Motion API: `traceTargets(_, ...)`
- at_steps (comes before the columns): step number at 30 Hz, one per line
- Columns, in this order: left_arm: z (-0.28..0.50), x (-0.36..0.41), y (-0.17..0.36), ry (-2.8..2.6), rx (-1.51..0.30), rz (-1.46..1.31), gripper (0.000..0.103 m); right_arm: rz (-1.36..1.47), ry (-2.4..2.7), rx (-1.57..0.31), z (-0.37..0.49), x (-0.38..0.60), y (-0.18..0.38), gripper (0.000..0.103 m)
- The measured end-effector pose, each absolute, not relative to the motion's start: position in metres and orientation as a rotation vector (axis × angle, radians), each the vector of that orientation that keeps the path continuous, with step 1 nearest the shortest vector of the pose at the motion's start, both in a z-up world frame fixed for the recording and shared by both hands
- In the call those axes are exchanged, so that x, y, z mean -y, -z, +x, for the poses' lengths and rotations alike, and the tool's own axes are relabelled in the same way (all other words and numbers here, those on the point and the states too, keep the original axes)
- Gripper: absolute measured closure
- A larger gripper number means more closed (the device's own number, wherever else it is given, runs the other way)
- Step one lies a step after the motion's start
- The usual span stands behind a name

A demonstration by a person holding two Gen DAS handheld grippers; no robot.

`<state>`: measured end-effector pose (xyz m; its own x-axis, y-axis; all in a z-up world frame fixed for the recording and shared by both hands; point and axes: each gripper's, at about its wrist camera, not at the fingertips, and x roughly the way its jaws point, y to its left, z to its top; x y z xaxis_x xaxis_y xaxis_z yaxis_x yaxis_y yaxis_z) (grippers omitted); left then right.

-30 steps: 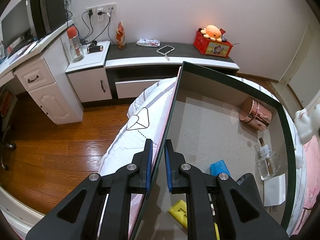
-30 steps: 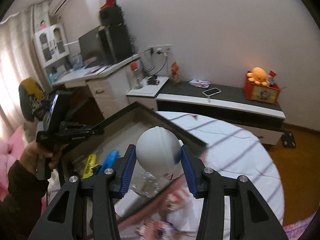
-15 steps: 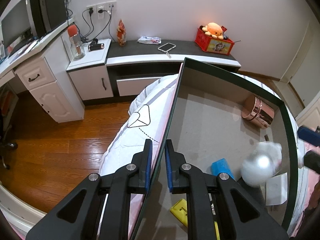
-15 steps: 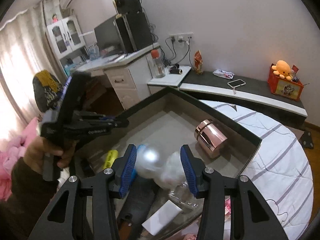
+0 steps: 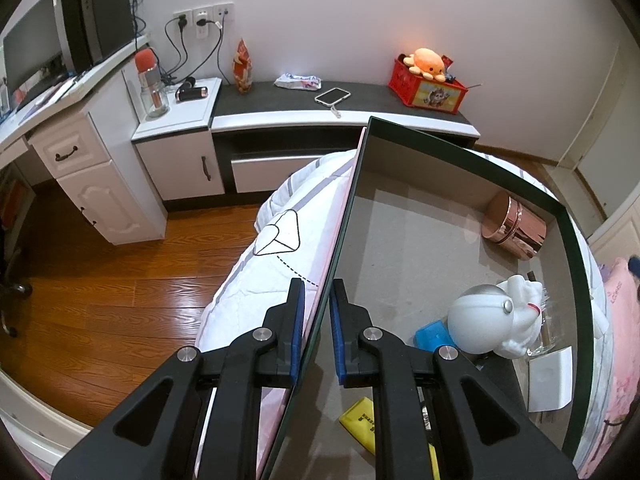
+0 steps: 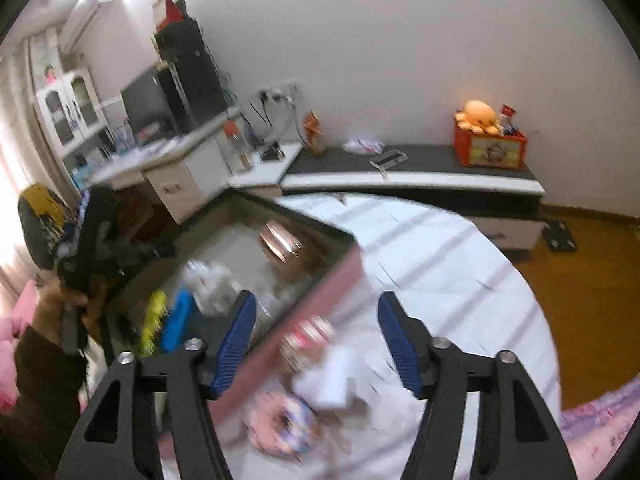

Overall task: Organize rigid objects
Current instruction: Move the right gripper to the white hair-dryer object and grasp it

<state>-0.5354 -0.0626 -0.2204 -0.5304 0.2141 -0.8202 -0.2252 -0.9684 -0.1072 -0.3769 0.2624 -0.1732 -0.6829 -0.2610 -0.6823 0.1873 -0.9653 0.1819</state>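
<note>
My left gripper (image 5: 316, 292) is shut on the left wall of a dark green open box (image 5: 460, 148) that rests on the bed. Inside the box a white round-headed figurine (image 5: 492, 328) lies on a blue block (image 5: 430, 338), near a rose-gold can (image 5: 514, 230), a glass bottle (image 5: 548, 332), a yellow item (image 5: 362, 420) and a white card (image 5: 550, 376). My right gripper (image 6: 316, 300) hangs over the box's (image 6: 288, 208) near corner and the bed, its jaws opening with nothing held between them. The right wrist view is blurred; the figurine (image 6: 212, 284) shows as a pale smear in it.
A striped white bedspread (image 6: 440, 264) lies right of the box, with small pinkish objects (image 6: 308, 332) and a white paper (image 6: 328, 384) on it. A low cabinet (image 5: 344, 116) with a phone and a red crate stands behind. Wooden floor (image 5: 100, 280) lies to the left.
The right gripper brought the white figurine over the box and let it go; it now lies inside. The gripper pulled away toward the bed with wider jaws. The left gripper kept still.
</note>
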Motion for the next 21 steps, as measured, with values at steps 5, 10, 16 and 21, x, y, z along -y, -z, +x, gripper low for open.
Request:
traceTargets(5, -0.536, 0.062, 0.22, -2.549, -0.018, -1.363, 0.091, 1.208, 2.62, 0.121, -0.367, -0.264, 0.199, 0.036)
traceTargets(10, -0.535, 0.062, 0.22, -2.552, -0.025, -1.362, 0.091, 1.297, 2.575, 0.141, -0.374, -0.265, 0.225, 0.036)
traceTargets(16, -0.536, 0.061, 0.221, -2.552, -0.027, -1.361, 0.091, 1.346, 2.551, 0.13, -0.381, -0.261, 0.24, 0.035)
traceTargets(21, -0.536, 0.063, 0.221, -2.551, -0.023, -1.36, 0.091, 1.367, 2.56, 0.1, -0.388, -0.259, 0.247, 0.035)
